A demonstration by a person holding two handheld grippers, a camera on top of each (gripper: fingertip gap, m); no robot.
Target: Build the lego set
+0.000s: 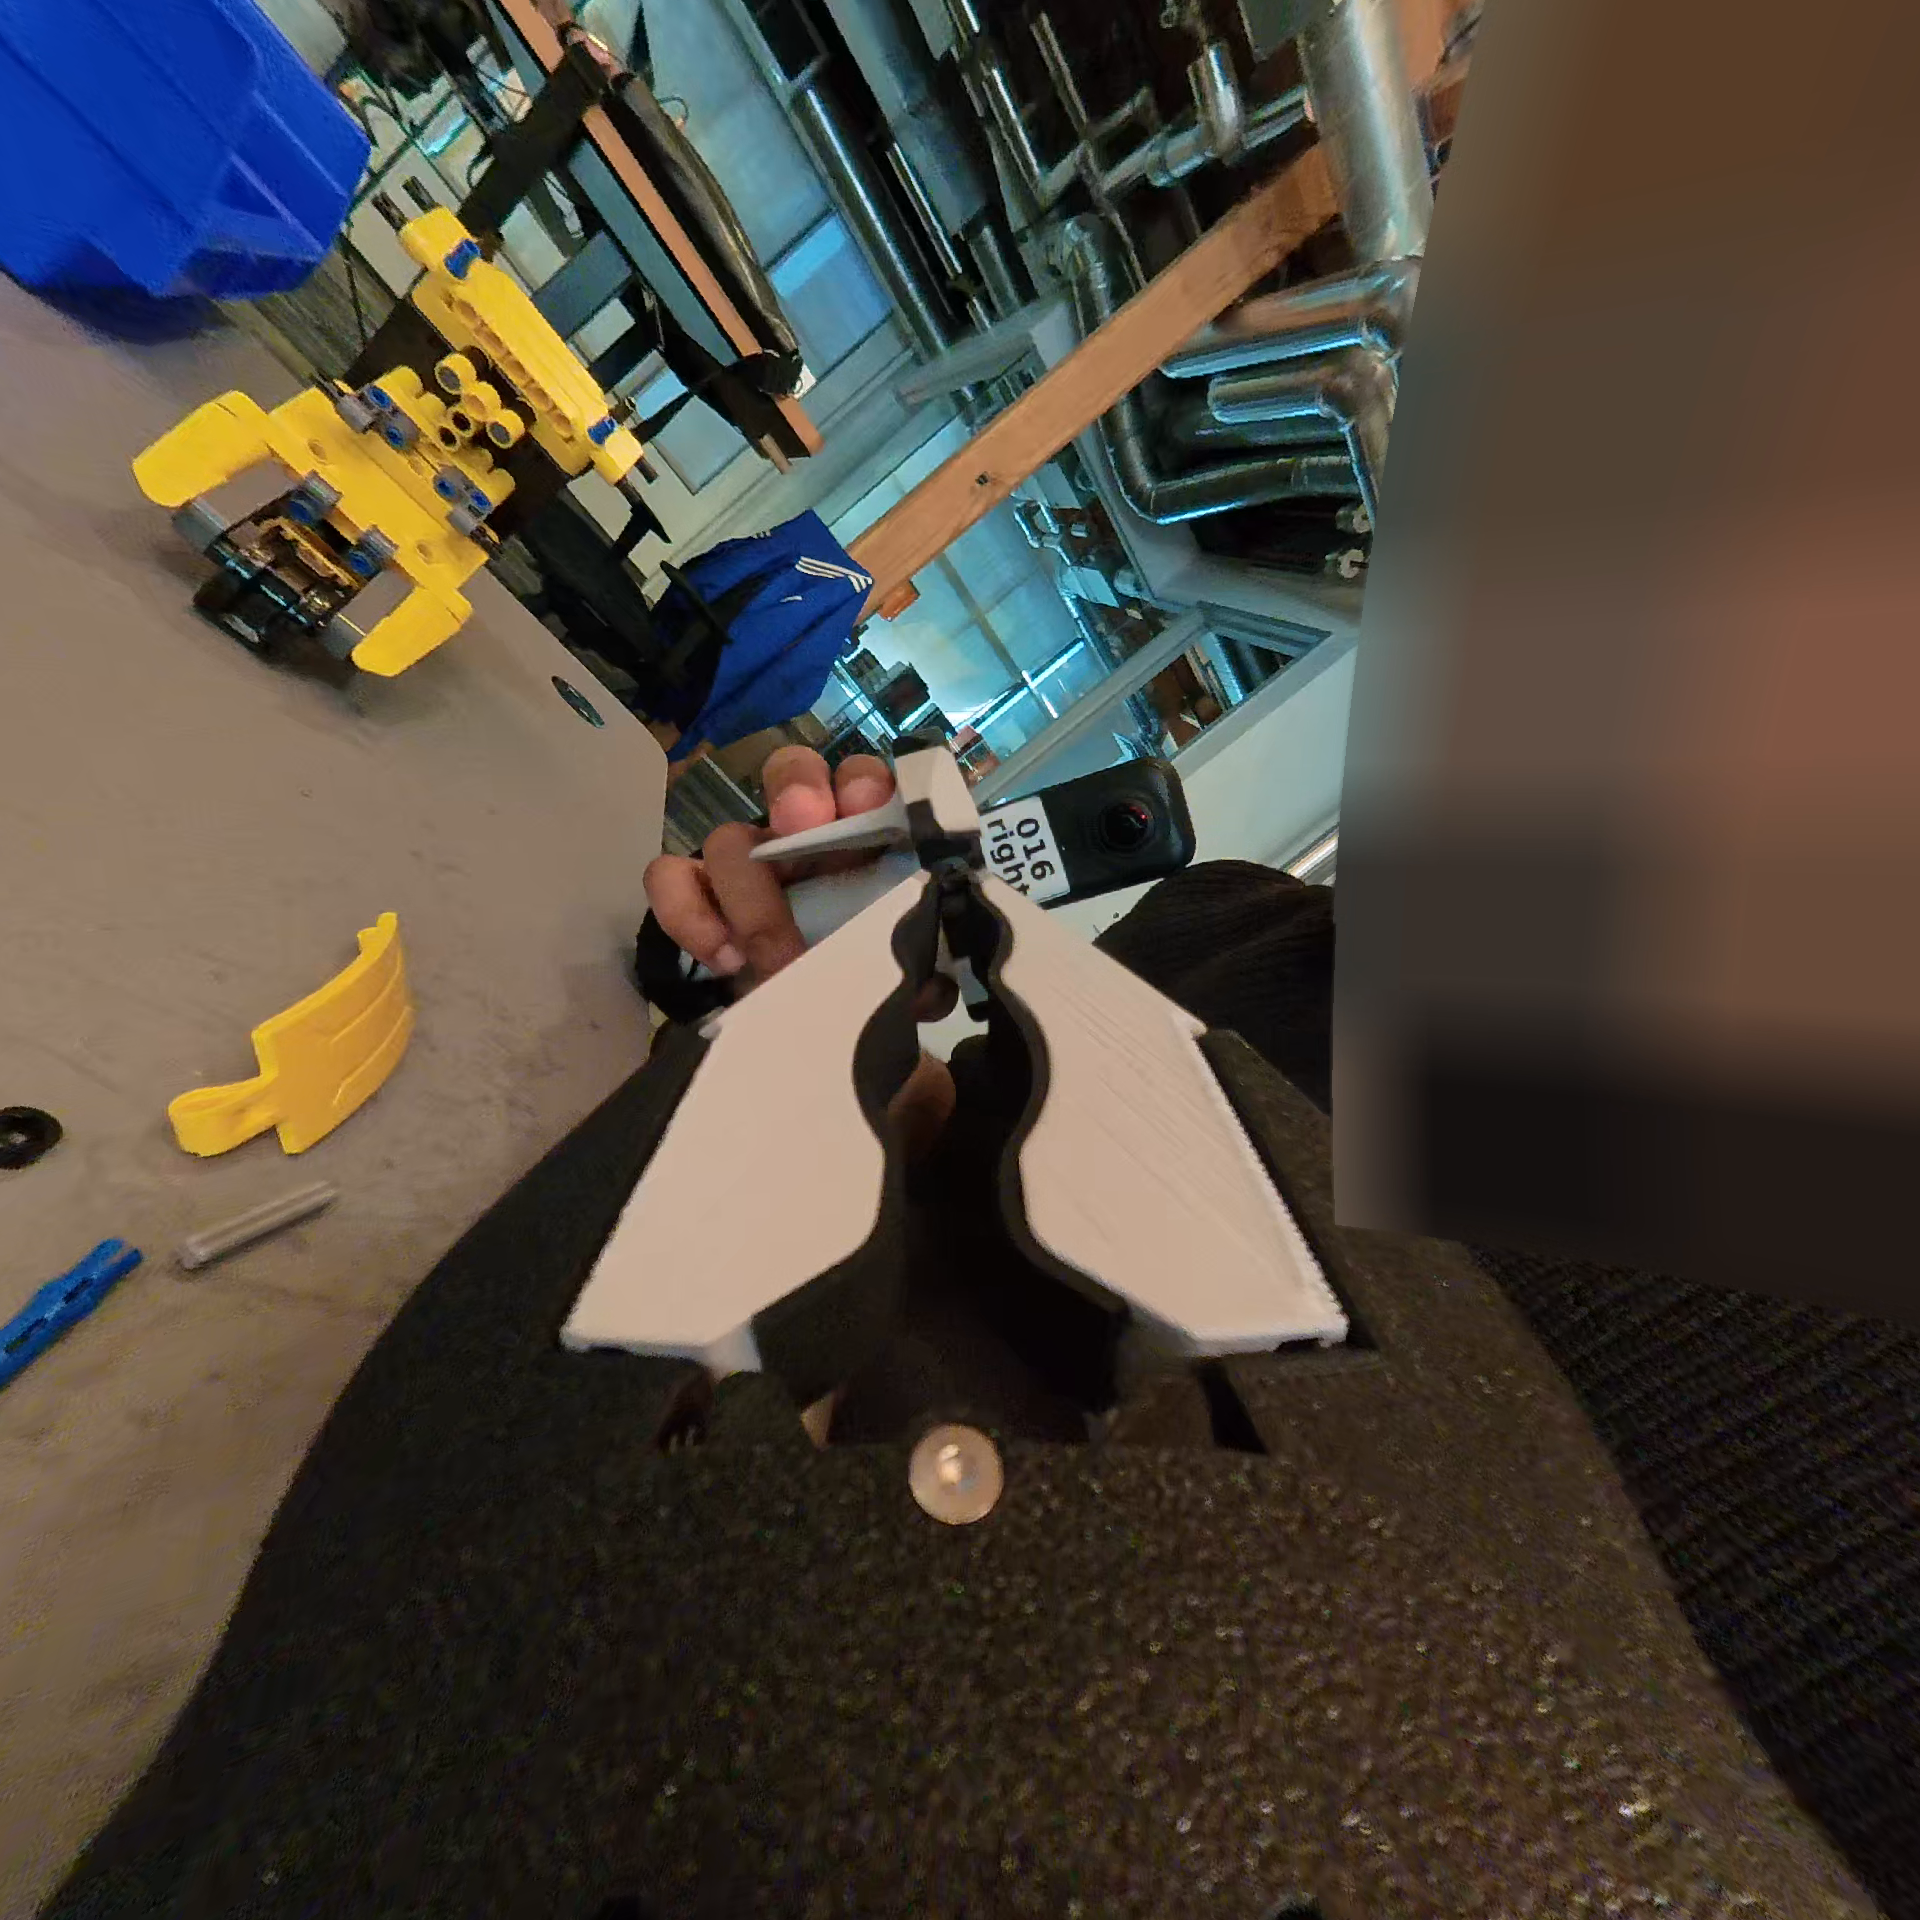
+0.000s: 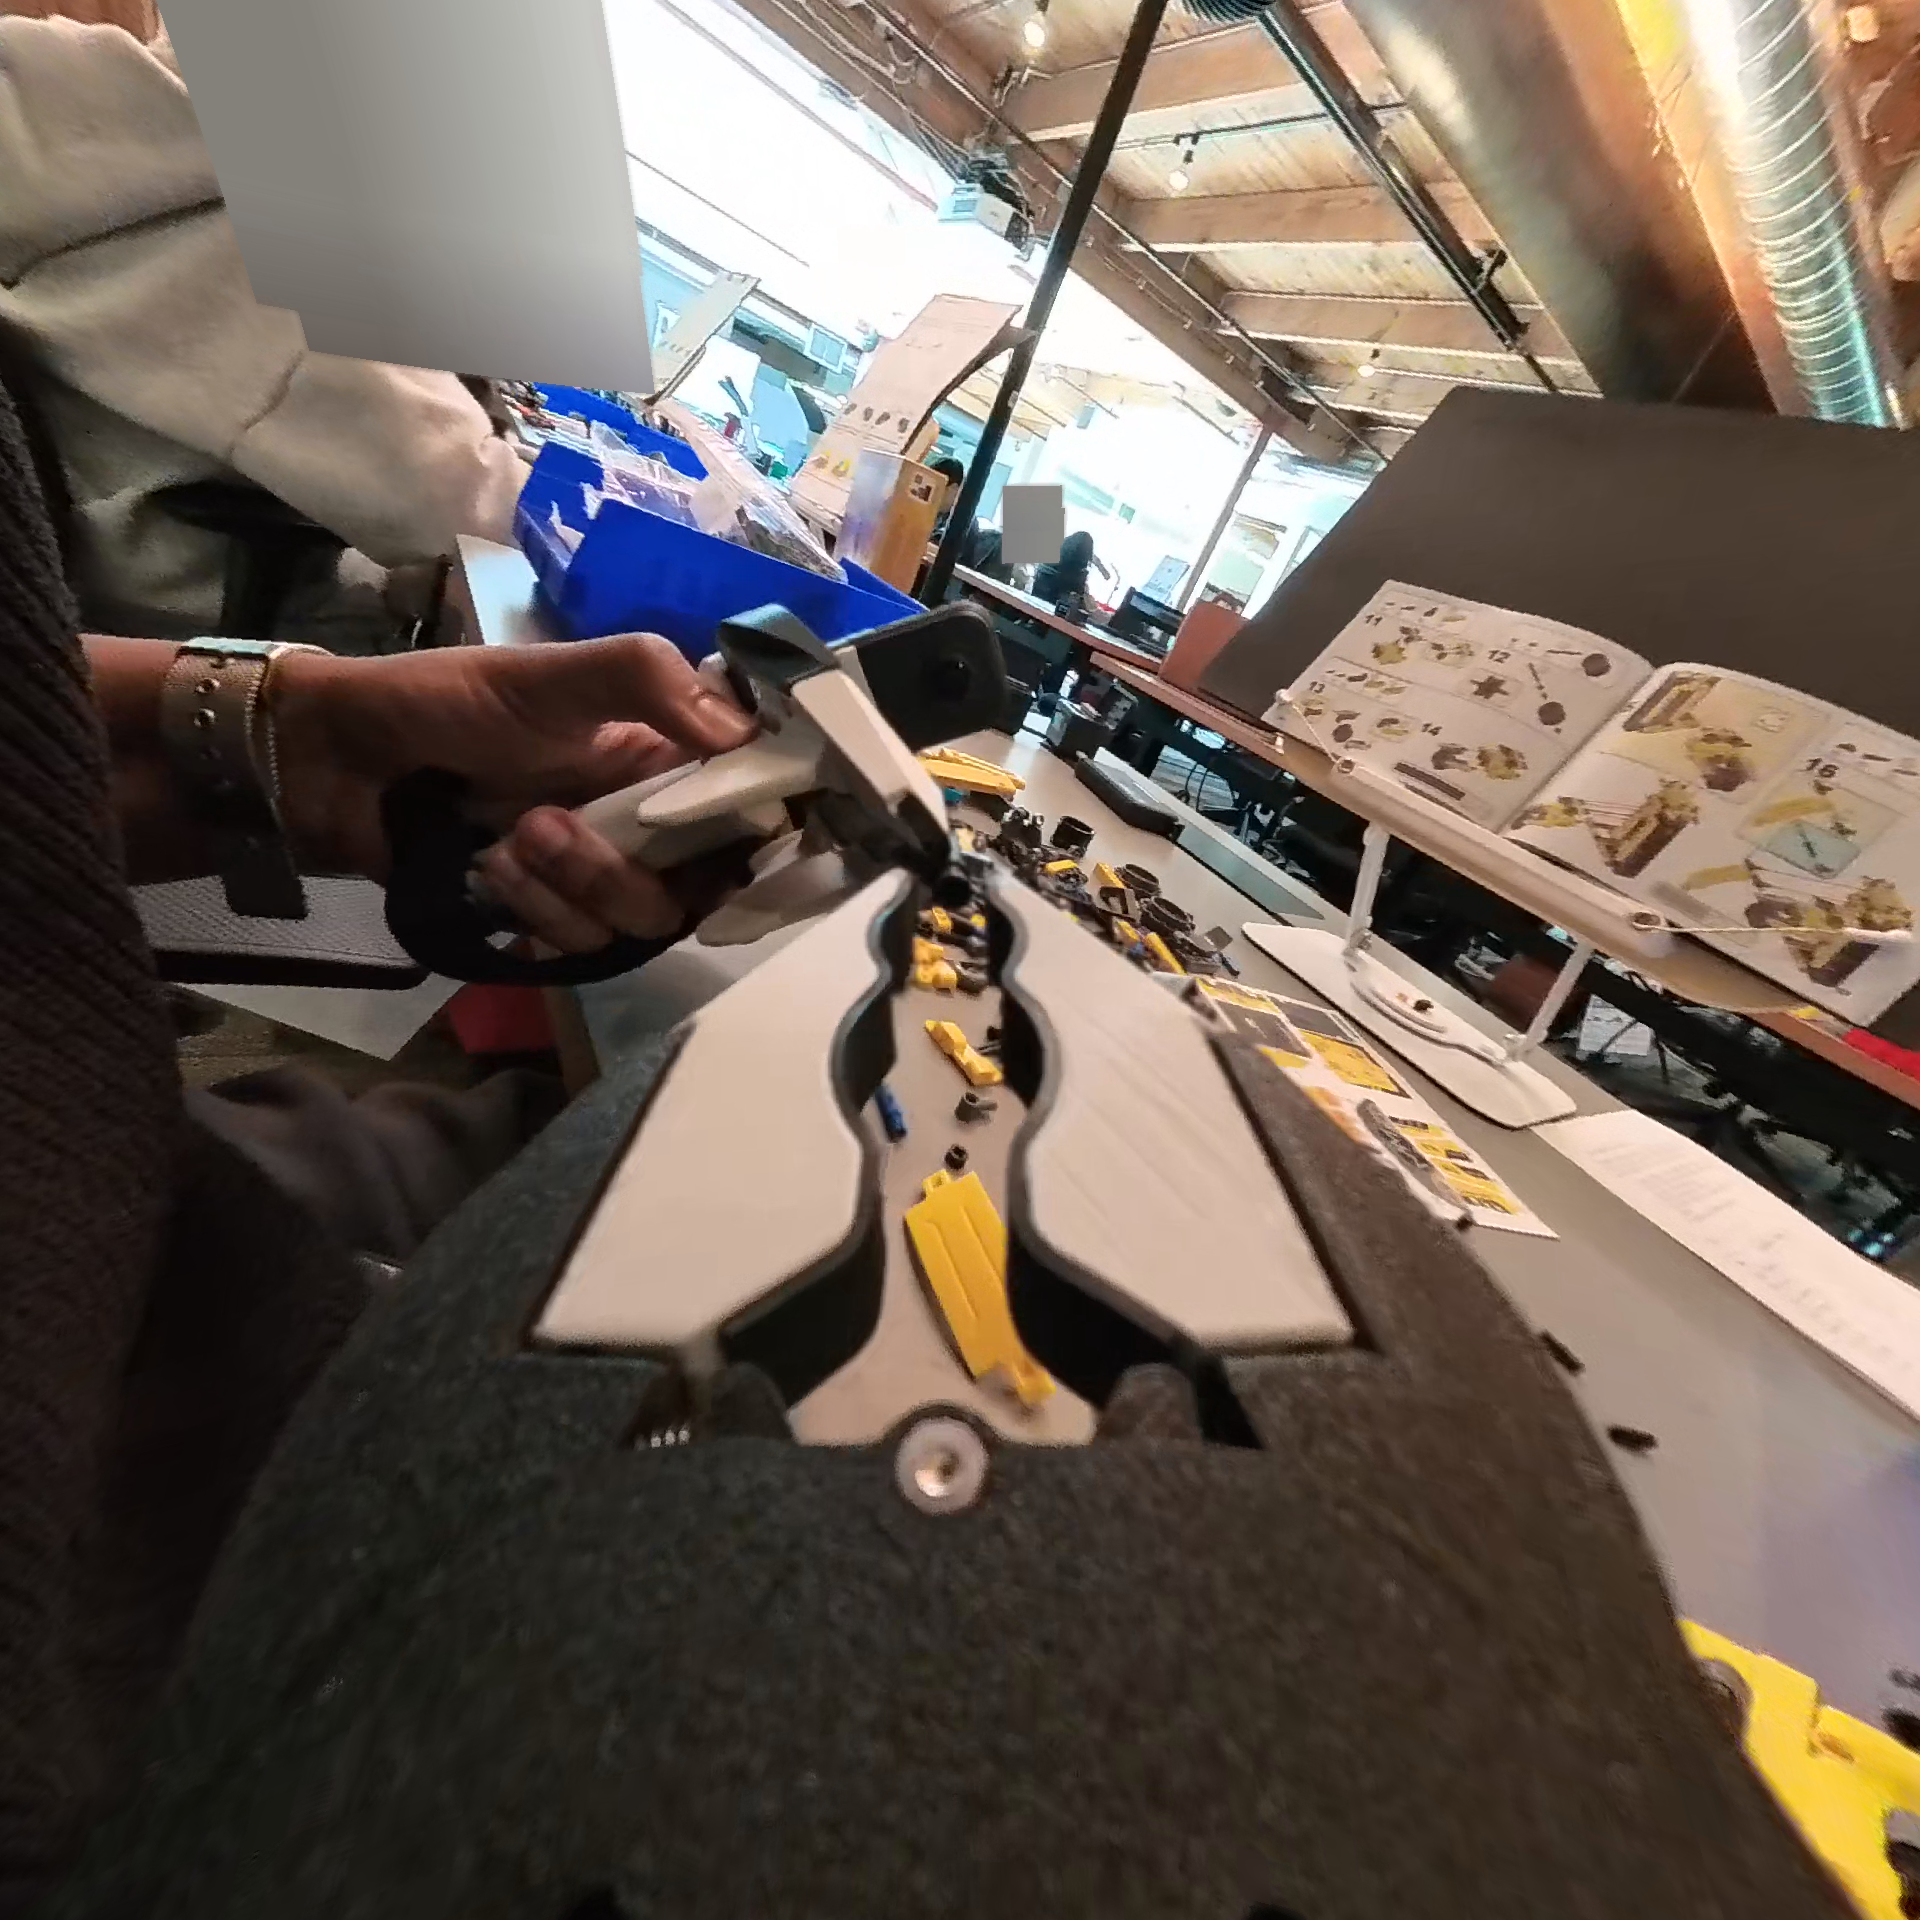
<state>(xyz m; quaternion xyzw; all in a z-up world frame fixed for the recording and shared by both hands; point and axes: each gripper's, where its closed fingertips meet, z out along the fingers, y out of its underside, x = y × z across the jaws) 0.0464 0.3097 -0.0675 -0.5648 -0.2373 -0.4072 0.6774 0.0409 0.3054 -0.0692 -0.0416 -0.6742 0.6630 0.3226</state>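
Observation:
My left gripper is shut on a small black part at its fingertips, held in the air off the edge of the grey table. My right gripper is shut on a small black part as well. The two grippers meet tip to tip; whether they hold one part or two joined parts I cannot tell. In the left wrist view the right gripper shows with a hand around it. In the right wrist view the left gripper shows, also held by a hand.
A yellow brick model, a curved yellow panel, a grey pin and a blue bin are on the table. Loose small parts, a flat yellow panel, an open booklet on a stand and paper sheets lie ahead. My left and right fingertips are right by each other.

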